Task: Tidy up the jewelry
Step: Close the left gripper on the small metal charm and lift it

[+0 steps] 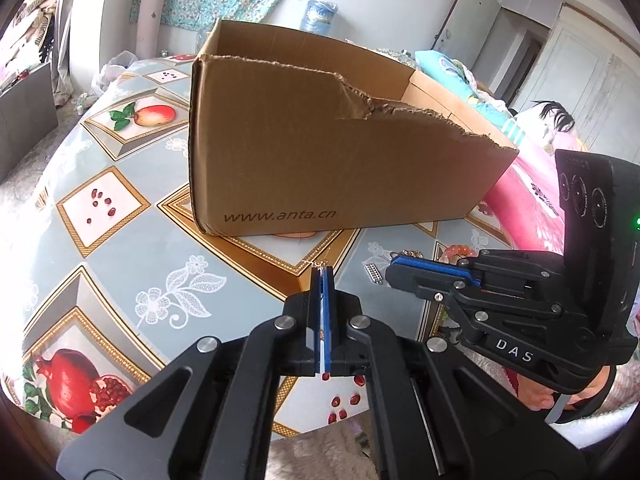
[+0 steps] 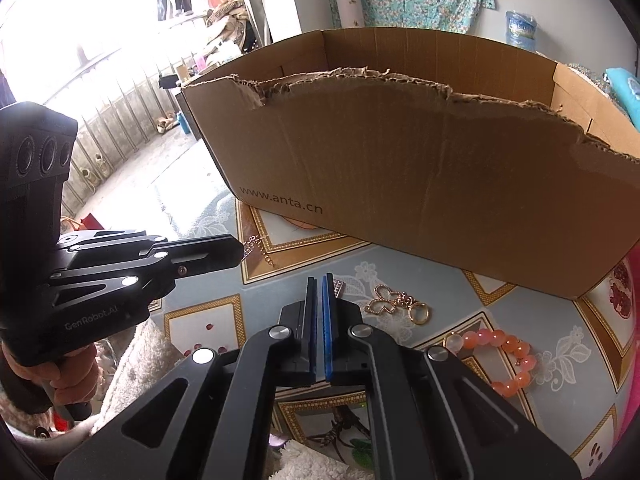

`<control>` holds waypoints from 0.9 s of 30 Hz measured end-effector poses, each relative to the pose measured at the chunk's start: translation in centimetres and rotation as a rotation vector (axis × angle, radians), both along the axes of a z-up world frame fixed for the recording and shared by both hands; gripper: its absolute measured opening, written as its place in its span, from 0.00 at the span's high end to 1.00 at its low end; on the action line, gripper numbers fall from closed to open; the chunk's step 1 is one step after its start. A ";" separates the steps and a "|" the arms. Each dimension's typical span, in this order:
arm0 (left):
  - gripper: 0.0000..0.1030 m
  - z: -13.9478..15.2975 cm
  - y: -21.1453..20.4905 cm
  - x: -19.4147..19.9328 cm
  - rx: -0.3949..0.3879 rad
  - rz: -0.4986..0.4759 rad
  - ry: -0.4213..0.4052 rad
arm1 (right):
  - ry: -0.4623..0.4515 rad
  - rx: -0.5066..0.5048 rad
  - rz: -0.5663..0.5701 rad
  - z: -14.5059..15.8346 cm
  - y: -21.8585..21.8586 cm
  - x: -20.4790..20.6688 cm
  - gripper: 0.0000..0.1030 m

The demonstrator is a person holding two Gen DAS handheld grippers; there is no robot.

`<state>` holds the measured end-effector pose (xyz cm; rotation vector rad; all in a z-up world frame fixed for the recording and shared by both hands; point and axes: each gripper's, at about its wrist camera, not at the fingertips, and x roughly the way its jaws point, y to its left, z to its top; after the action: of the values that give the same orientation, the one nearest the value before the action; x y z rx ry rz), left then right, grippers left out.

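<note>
Two grippers, both with fingers pressed together, and only one has a catch. The left gripper (image 1: 322, 270) is clamped on a thin gold chain (image 2: 258, 249); from the right wrist you can see it dangling off the tips, above the tablecloth (image 1: 120, 248). The right gripper (image 2: 320, 280) has its blue pads together too, but nothing shows between them, and it sits low over the table just short of the remaining pieces.

Just past its tips lies a small silver clip (image 2: 339, 286), half hidden by the finger. Beside that, a gold butterfly charm (image 2: 382, 300) linked to a gold ring (image 2: 420, 314). Further right, an orange bead bracelet (image 2: 508, 360) curls on the cloth. Beyond everything stands the torn cardboard box (image 1: 320, 160), open at the top, probably where it all goes.

Handling, as I judge it: that chain is feather-light and limp, so it'll swing and could slide out of a loose pinch; best gripped across several links. The charm is thin and flat against the cloth, awkward to get under, so the upright ring edge looks friendlier. The bracelet is chunkier, likely elastic; pinch across one bead strand, not the whole loop.
</note>
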<state>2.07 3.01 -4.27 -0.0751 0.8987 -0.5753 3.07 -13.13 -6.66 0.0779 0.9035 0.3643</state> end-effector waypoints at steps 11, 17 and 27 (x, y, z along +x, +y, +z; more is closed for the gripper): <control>1.00 -0.7 0.6 0.4 0.001 0.014 0.034 | 0.022 -0.070 0.008 -0.9 -0.4 0.7 0.83; 1.00 -0.9 0.7 0.4 -0.009 0.014 0.035 | 0.047 -0.103 0.025 -0.4 0.3 1.6 0.93; 1.00 -0.1 1.2 0.0 -0.020 0.022 0.005 | 0.185 0.254 -0.049 -0.8 -4.0 3.7 0.94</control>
<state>2.03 4.21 -4.32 -0.1043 0.8960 -0.5643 6.77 -17.10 -7.43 0.3719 1.0327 0.4298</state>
